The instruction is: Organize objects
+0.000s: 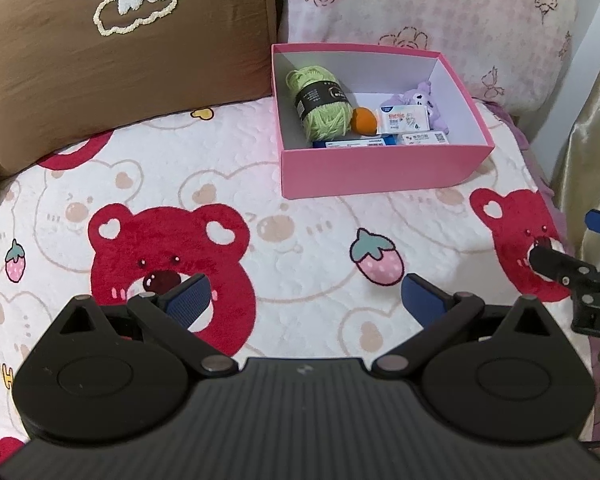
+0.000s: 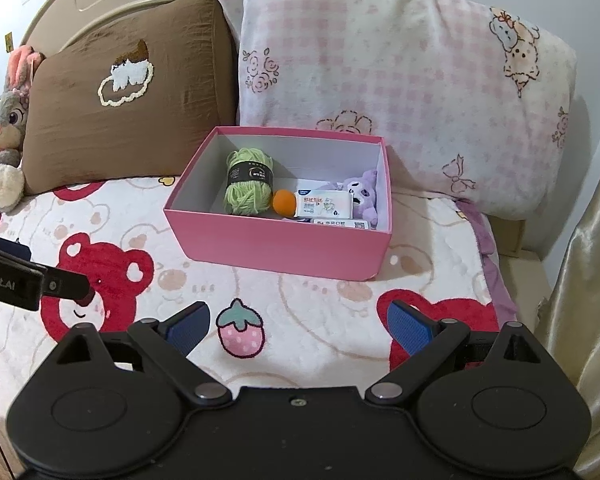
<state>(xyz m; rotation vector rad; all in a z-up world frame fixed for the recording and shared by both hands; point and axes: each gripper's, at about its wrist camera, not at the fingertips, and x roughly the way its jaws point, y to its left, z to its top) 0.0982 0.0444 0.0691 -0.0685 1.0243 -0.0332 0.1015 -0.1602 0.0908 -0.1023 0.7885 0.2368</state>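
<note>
Hovering low in frame over the bear-print blanket (image 1: 308, 216), the left gripper (image 1: 304, 300) and right gripper (image 2: 298, 326) both have fingers spread wide, holding nothing. Upper centre, the pink box (image 2: 276, 246) sits against the pillows, containing green yarn (image 2: 247, 182), an orange ball (image 2: 284, 201), a white packet (image 2: 324, 205) and a purple plush (image 2: 365, 196).

One pink box (image 2: 284, 244) holds one green yarn ball (image 2: 247, 184), one orange ball (image 2: 284, 202), one purple plush (image 2: 364, 192) — and three packets, the topmost white (image 2: 324, 205). Behind it — two pillows, brown (image 2: 128, 92) and pink (image 2: 400, 80).
</note>
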